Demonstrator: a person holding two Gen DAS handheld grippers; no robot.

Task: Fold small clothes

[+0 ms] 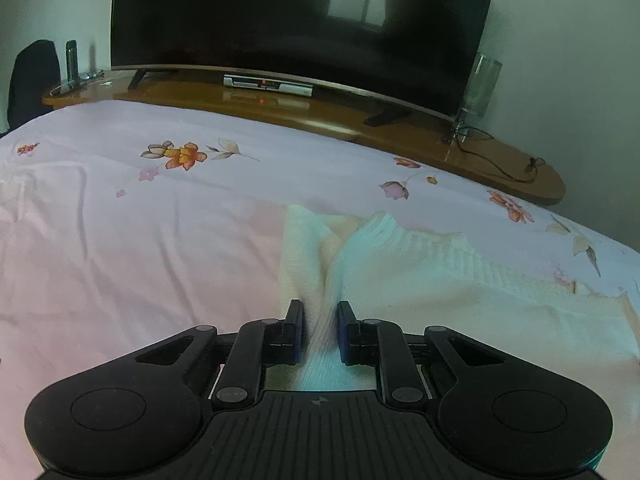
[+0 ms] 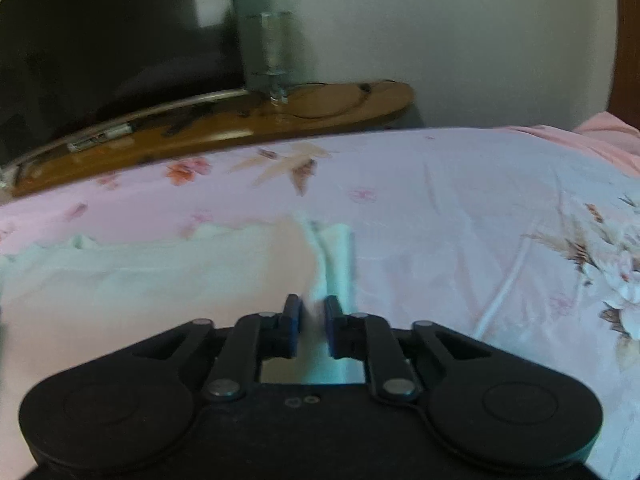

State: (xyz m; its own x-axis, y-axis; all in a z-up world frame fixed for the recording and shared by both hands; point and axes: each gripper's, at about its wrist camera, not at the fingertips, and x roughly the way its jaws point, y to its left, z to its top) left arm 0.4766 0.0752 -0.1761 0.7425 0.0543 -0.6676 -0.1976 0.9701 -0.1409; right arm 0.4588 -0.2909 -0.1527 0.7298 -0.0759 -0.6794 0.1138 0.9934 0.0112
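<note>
Now the left claw (image 1: 320, 330) and the right claw (image 2: 312, 326) each pinch a bunched edge of the white knitted garment (image 1: 420, 276), lying on the bed (image 1: 140, 240) before the television (image 1: 300, 20), so next both should lift together and fold it over evenly.

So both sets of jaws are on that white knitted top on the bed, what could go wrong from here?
1. The left gripper holds only a narrow ridge of the white knitted top, so the cloth might slip out when lifted.
2. The right gripper pinches a bunched fold near the garment's edge; the fold could come out crooked.
3. The jaws may also catch the floral bedsheet underneath and drag it along.
</note>
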